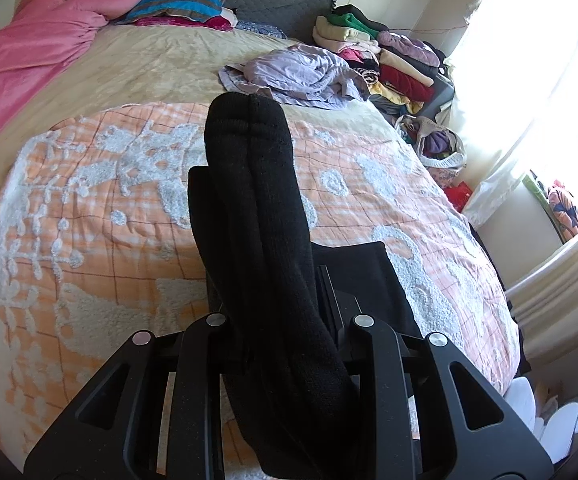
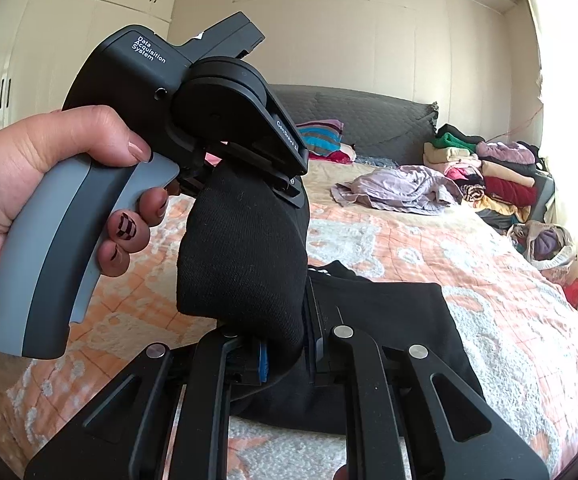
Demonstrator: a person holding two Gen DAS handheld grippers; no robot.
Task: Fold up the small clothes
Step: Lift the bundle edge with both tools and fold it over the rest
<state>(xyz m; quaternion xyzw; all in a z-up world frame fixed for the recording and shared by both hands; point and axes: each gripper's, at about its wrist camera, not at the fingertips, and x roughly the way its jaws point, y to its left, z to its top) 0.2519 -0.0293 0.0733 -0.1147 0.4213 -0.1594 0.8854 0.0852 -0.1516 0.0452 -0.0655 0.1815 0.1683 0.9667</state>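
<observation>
A pair of black socks (image 1: 257,208) is held above the bed. My left gripper (image 1: 265,248) is shut on the black socks, which run along its fingers and past the tips. In the right wrist view the same socks (image 2: 241,248) hang between both grippers. My left gripper (image 2: 285,184), held by a hand, clamps their upper end. My right gripper (image 2: 285,320) is shut on the lower end. A folded black garment (image 2: 389,320) lies on the orange patterned blanket (image 1: 89,240) under the socks; it also shows in the left wrist view (image 1: 369,280).
A crumpled lilac garment (image 1: 297,76) lies mid-bed. Stacks of folded clothes (image 1: 389,52) and a bag of clothes (image 1: 437,144) sit at the bed's right side. A pink quilt (image 1: 29,48), pillows (image 1: 181,4) and a grey headboard cushion lie at the far end. A window (image 1: 549,80) is on the right.
</observation>
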